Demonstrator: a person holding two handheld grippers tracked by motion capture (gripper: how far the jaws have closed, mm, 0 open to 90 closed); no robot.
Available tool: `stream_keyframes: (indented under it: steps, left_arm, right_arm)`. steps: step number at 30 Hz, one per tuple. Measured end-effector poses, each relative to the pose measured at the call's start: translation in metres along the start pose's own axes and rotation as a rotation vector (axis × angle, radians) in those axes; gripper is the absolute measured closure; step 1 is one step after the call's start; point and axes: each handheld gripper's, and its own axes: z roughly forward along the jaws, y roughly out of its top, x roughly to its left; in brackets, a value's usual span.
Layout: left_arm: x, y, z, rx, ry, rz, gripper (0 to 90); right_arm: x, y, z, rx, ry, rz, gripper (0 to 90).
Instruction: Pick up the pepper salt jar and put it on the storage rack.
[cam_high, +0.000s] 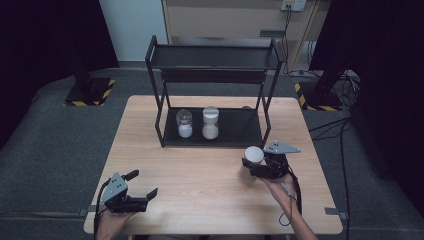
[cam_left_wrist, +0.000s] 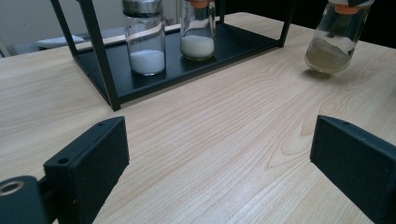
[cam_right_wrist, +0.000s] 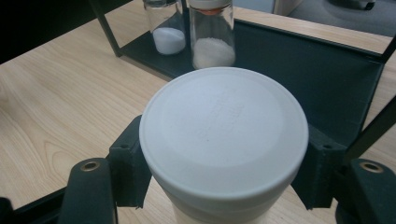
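While the right hand-held gripper (cam_high: 256, 165) clasps a white-capped jar (cam_high: 254, 154) just in front of the black rack (cam_high: 165, 135), left hand-held gripper (cam_high: 142, 185) rests released near the tabletop (cam_high: 200, 175) edge. Two jars (cam_high: 185, 123) of white powder stand on the rack's bottom shelf.

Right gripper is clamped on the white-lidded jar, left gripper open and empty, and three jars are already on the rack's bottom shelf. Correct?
Not quite: the bottom shelf carries two jars, not three, as the high view shows: a round-capped jar and a taller jar. The rest holds: the right gripper is clamped on the white-lidded jar, and the left gripper is open and empty.
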Motion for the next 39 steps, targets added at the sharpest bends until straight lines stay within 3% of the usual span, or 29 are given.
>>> stream_keyframes:
  steps: [22, 39]
  left_arm:
    - [-0.001, 0.001, 0.001, 0.017, 0.01, -0.006, 3.4]
    - [-0.001, 0.001, 0.001, 0.015, 0.01, -0.006, 3.5]
  right_arm:
    - [0.0, 0.027, 0.016, 0.005, 0.0, -0.009, 33.1]
    - [0.004, 0.083, 0.041, -0.021, -0.05, -0.037, 33.2]
